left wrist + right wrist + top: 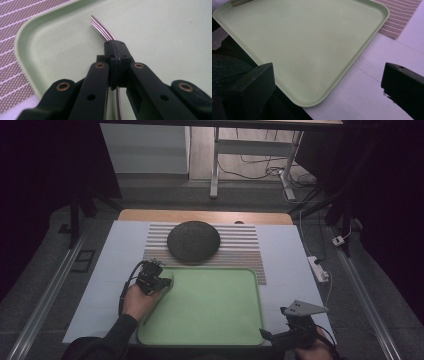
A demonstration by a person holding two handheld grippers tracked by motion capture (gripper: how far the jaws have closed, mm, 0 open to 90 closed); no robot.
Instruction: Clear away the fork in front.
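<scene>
Left gripper (115, 48) clamps one fork (101, 29) over one green tray (215, 340).
Your right gripper (272, 336) stands unclenched at the tray's near right corner; one dark dome (193, 240) sits on one striped mat (240, 251).

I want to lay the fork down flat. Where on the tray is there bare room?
The green tray is bare across its middle and right. Only its left rim is crowded, where the left gripper holds the fork.
</scene>
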